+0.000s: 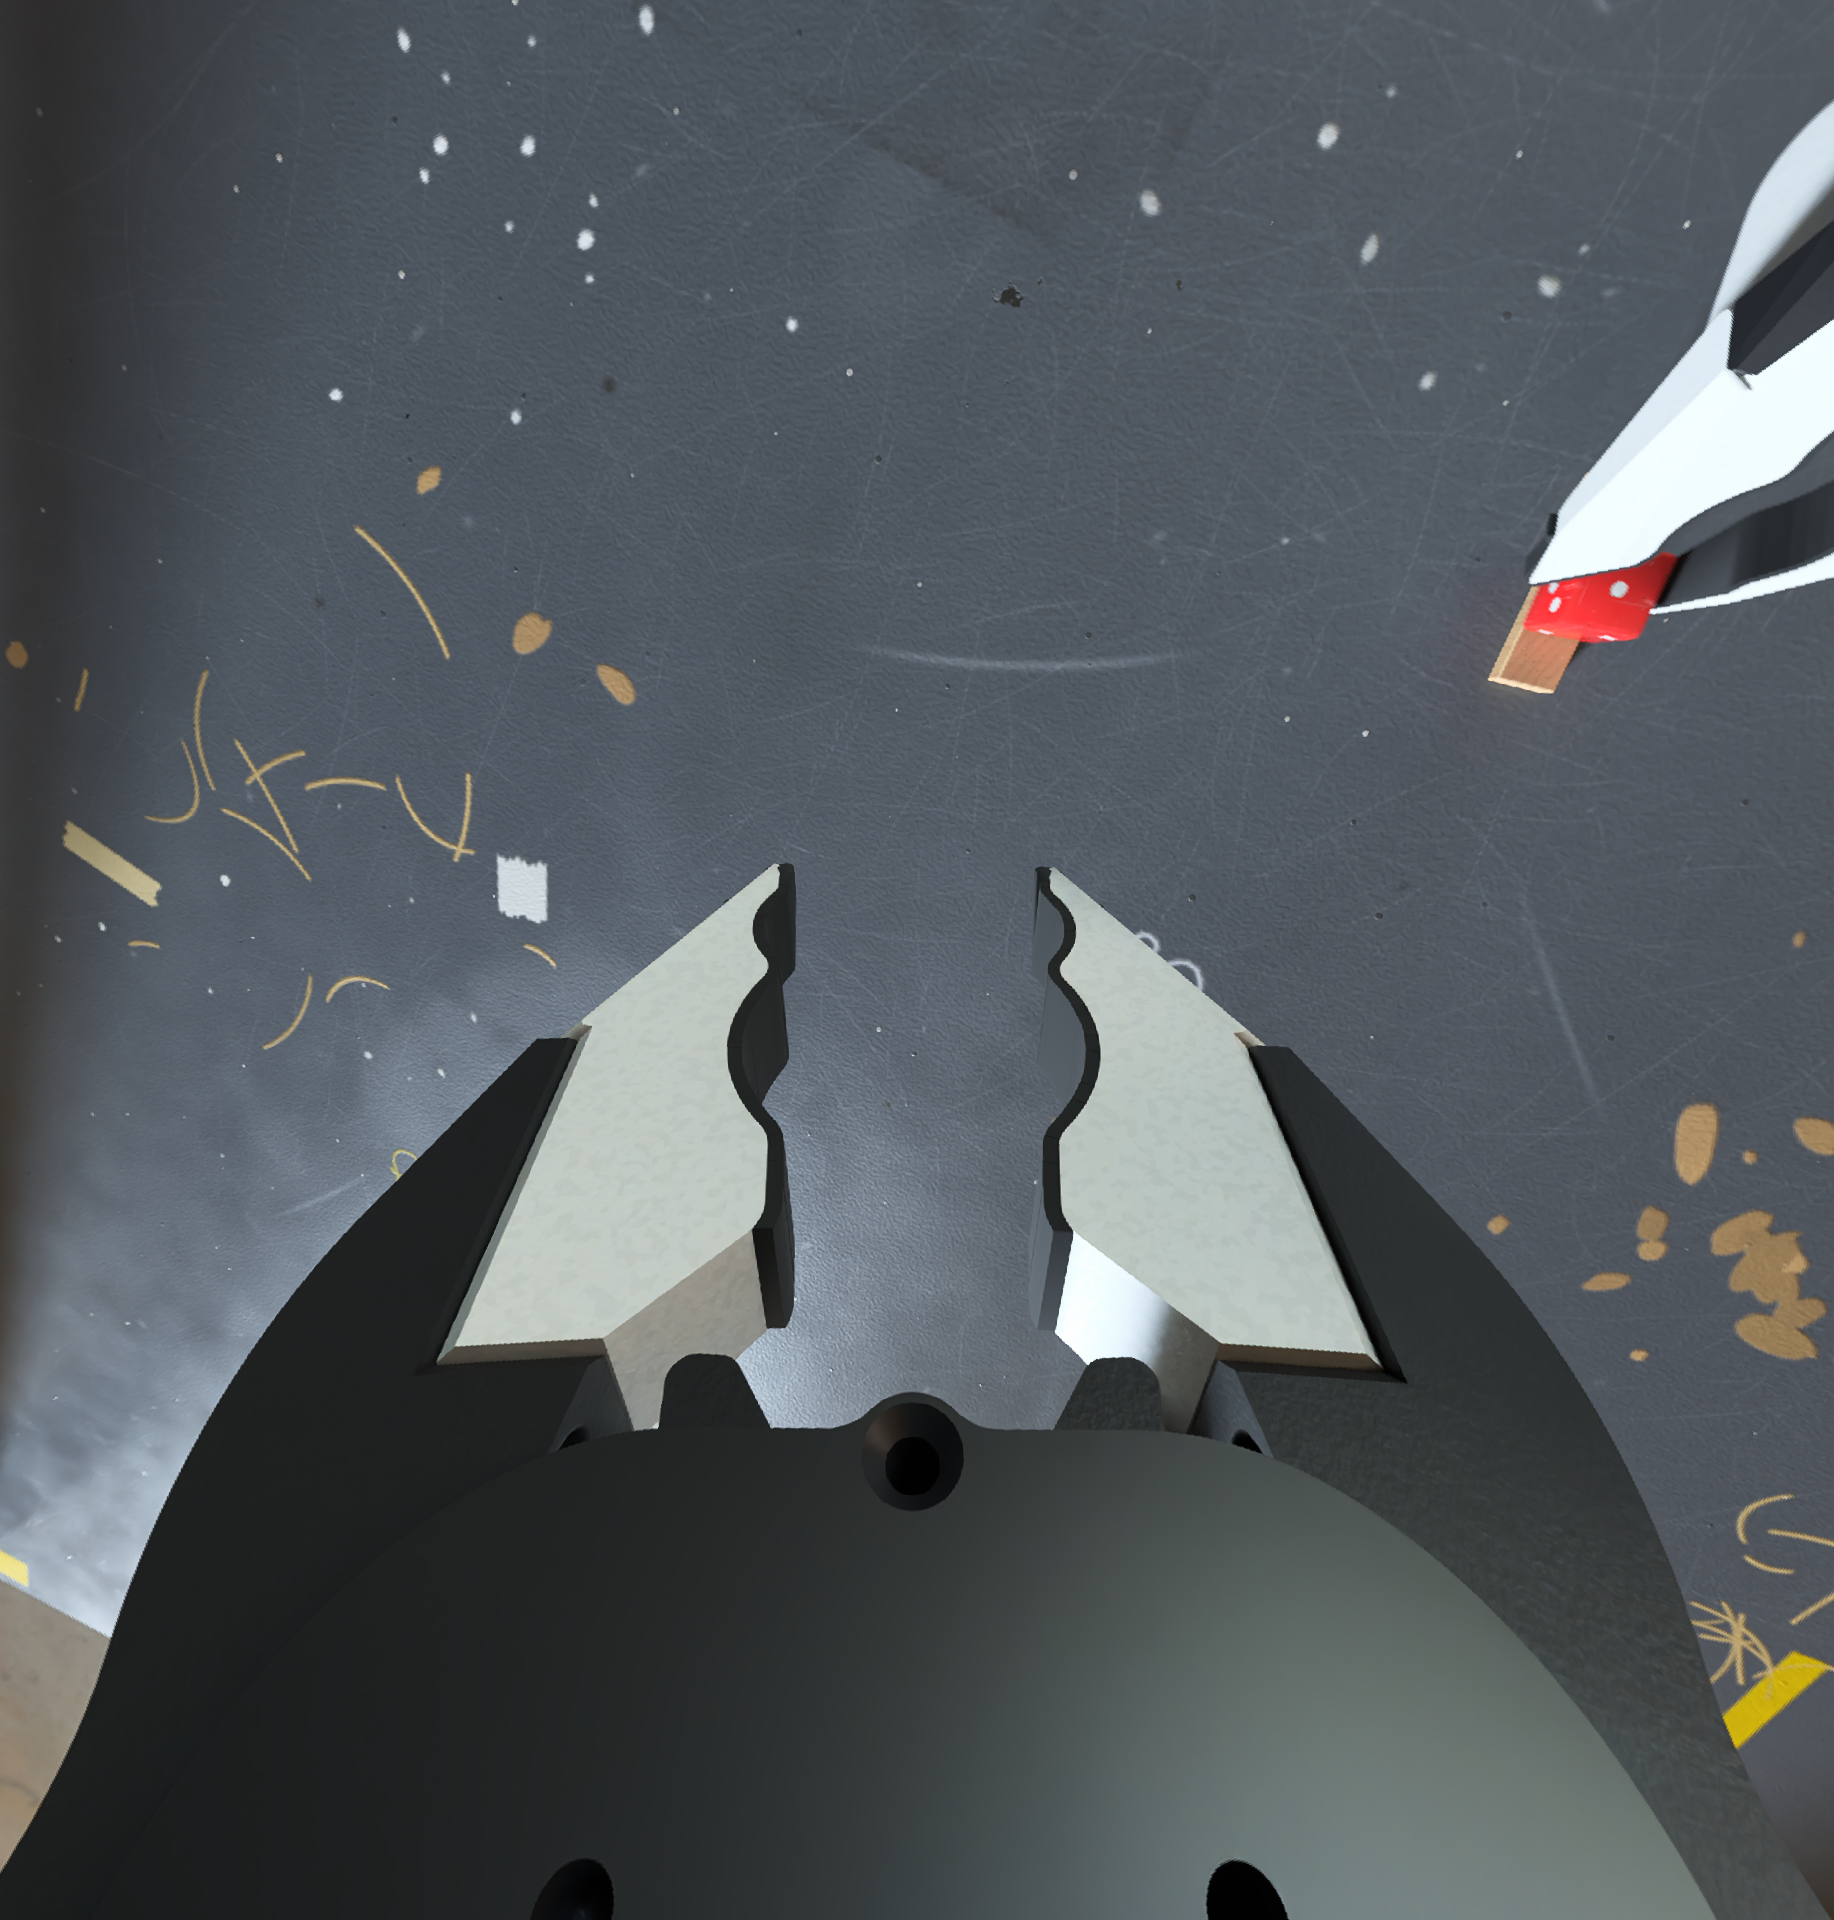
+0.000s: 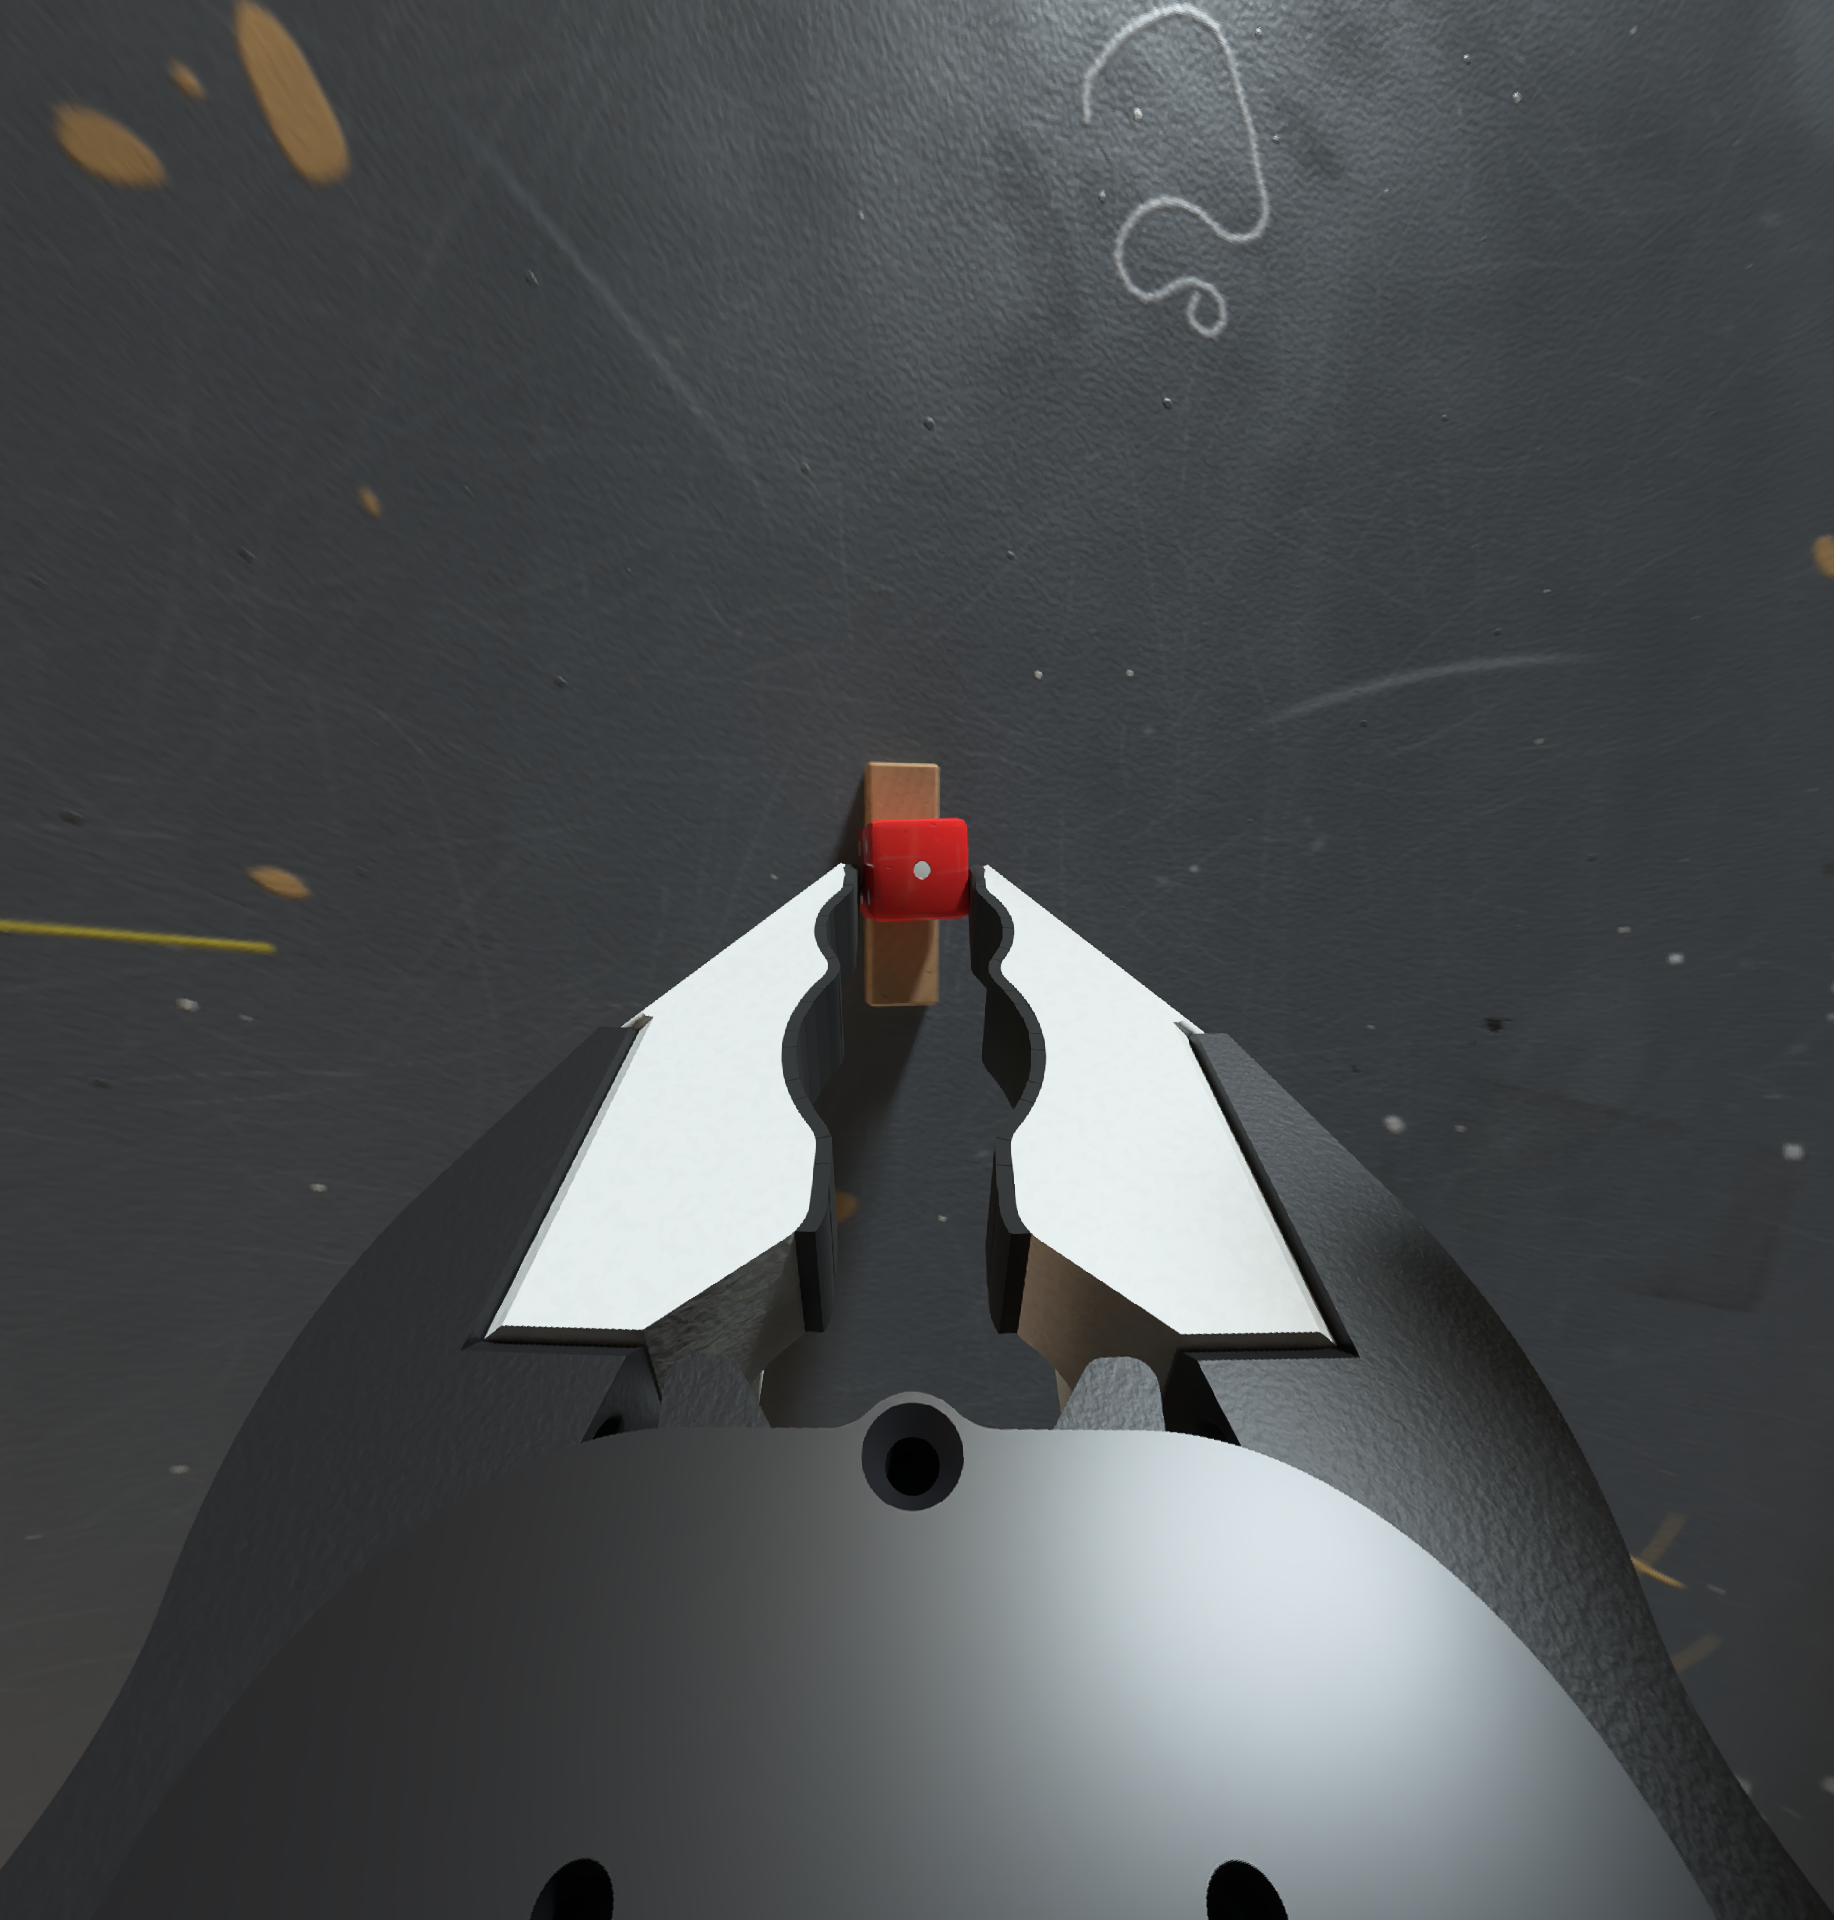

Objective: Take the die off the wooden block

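A small red die (image 2: 915,871) with white pips sits on a thin wooden block (image 2: 900,795) that lies flat on the dark grey table. My right gripper (image 2: 913,878) has its two fingertips pressed against the die's left and right sides, with the die still resting on the block. In the left wrist view the die (image 1: 1588,613), the block (image 1: 1531,660) and the right gripper (image 1: 1604,587) show at the far right. My left gripper (image 1: 913,873) is open and empty over bare table, well to the left of them.
The dark grey table surface (image 1: 996,468) carries tan paint spots, white specks and scratches. A small white patch (image 1: 522,888) lies left of my left gripper. A chalk squiggle (image 2: 1183,187) is marked beyond the block. The table's edge shows at the lower left (image 1: 19,1621).
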Robot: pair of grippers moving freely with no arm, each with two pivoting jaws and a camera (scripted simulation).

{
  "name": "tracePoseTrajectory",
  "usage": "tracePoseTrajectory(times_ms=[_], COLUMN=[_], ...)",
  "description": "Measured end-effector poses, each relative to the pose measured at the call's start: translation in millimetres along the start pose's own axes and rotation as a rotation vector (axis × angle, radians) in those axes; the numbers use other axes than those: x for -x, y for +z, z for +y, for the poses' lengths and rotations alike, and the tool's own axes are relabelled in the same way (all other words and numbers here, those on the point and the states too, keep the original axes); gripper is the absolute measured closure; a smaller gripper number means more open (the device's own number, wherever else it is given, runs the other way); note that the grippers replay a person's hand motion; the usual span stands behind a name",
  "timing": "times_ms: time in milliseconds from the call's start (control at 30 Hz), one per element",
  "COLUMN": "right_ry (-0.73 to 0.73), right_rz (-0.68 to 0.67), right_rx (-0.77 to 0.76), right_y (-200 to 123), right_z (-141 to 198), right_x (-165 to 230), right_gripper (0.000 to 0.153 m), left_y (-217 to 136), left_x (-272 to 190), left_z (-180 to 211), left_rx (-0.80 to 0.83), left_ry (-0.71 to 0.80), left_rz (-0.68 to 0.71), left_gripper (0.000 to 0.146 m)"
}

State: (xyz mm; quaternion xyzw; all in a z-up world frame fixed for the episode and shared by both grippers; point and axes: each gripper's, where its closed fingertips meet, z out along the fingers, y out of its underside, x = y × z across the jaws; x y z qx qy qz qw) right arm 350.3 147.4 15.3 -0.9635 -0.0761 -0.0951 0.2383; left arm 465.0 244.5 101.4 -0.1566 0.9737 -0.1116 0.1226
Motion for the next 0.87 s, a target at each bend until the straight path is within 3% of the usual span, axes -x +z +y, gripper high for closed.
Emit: tracePoseTrajectory(times_ms=[233,367,667,867], right_ry=[0.434,0.707,0.908,1.098], right_rz=[-0.276,-0.33,-0.321,-0.581], right_rx=[-0.153,-0.112,-0.114,-0.257], right_y=[-19,-15,-15,-32], right_z=[-12,5,18,-3], right_x=[3,-12,-34,-30], right_gripper=[0.132,0.132,0.132,0.132], left_y=[3,3,6,5], left_x=[-2,-3,-4,-4], left_z=[-1,-1,-1,-2], left_rx=[0.012,0.015,0.025,0.021], left_ry=[0.007,0.011,0.022,0.021], left_rz=[-0.002,0.0,0.002,0.001], left_gripper=[0.101,0.101,0.101,0.101])
